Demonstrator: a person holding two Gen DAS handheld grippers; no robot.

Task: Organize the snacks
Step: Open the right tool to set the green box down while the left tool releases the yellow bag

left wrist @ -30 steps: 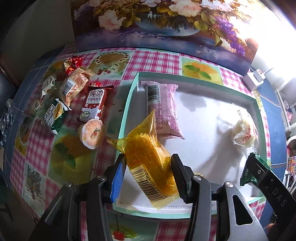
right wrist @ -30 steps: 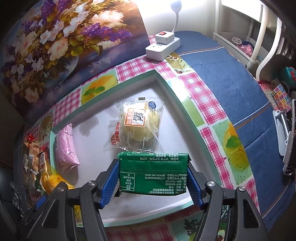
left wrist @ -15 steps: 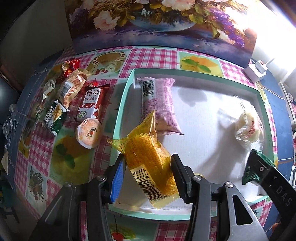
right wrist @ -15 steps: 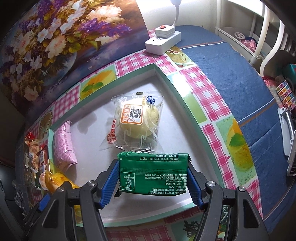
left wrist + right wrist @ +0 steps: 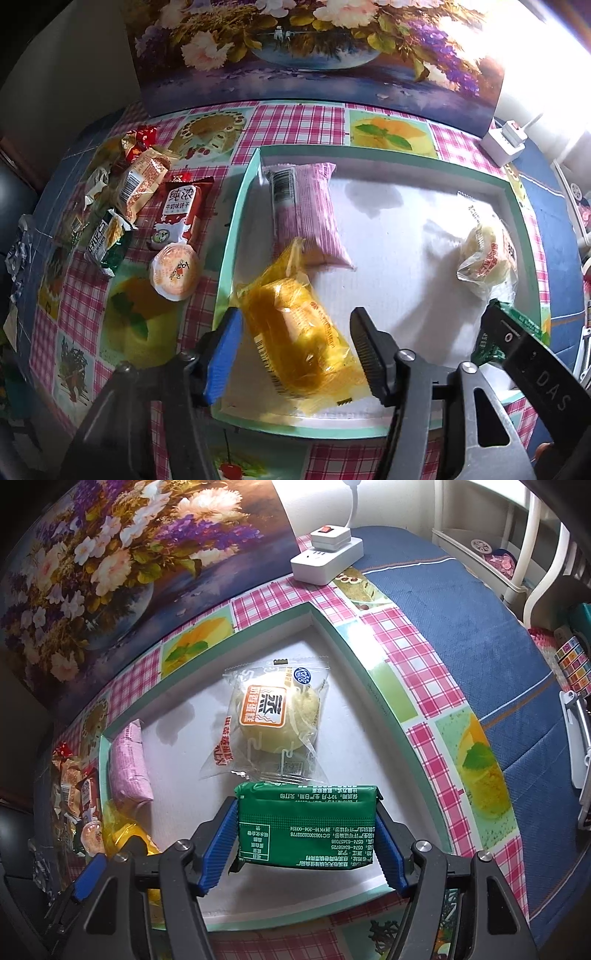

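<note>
Left gripper (image 5: 295, 350) jaws were opening, yellow pack (image 5: 299, 332) loose between them in the tray (image 5: 236, 218). Right gripper (image 5: 306, 834) pinched green pack (image 5: 306, 823) above the tray; both packs probably light, crinkly, slippery, best gripped mid-body.

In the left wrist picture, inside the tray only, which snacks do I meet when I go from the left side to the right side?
Yellow packet between the opening left fingers → pink packet → clear-wrapped bun → green packet at the right edge.

Yellow snack pack (image 5: 295, 332) lies slantwise in the white tray (image 5: 406, 236) beside a pink pack (image 5: 306, 210).
</note>
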